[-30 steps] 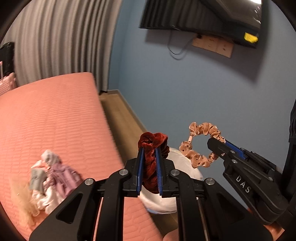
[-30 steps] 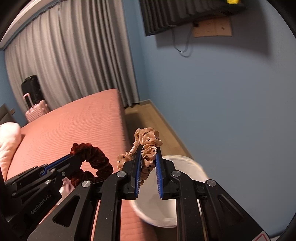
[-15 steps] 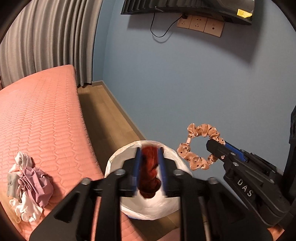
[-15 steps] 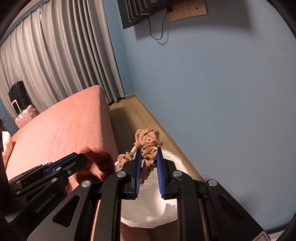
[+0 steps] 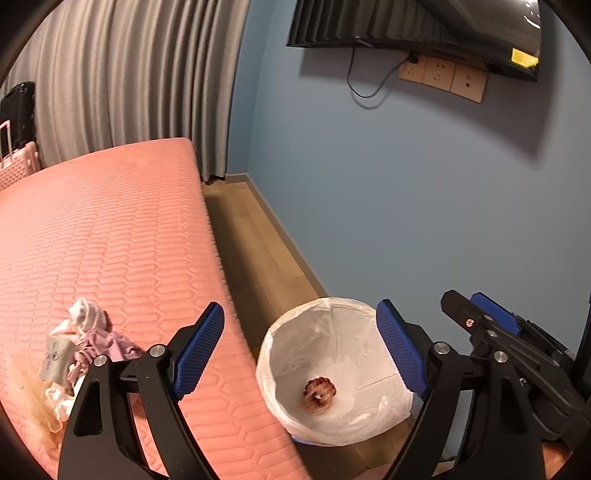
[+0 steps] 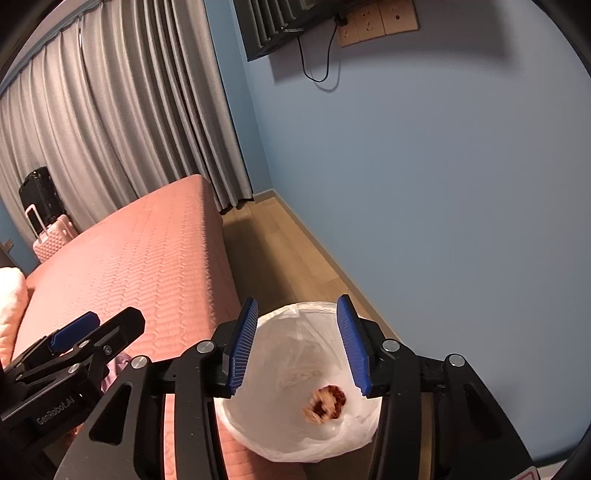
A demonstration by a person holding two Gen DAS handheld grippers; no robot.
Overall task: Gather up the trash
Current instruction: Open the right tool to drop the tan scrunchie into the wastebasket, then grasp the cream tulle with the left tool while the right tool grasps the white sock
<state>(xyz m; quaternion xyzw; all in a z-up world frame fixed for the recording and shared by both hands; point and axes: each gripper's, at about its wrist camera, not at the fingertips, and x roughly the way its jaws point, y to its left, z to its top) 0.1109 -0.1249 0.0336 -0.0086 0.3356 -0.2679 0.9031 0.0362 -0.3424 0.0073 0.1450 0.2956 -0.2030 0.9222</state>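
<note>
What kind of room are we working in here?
Most likely a bedroom: a bed with a pink quilted cover, grey floor-length curtains, a wall-mounted TV, and suitcases in the corner.

You are looking at a bed wearing a matt, quilted pink cloth cover, ribbed to the eye. The bin liner is showing as thin, crinkled white plastic with a faint sheen. The scrunchies inside are reading as soft gathered fabric. The floor is looking like smooth pale wood. Your left gripper is presenting matt black plastic, bright metal screws and ridged blue rubbery pads. Crumpled cloth scraps are lying soft and matt.
</note>
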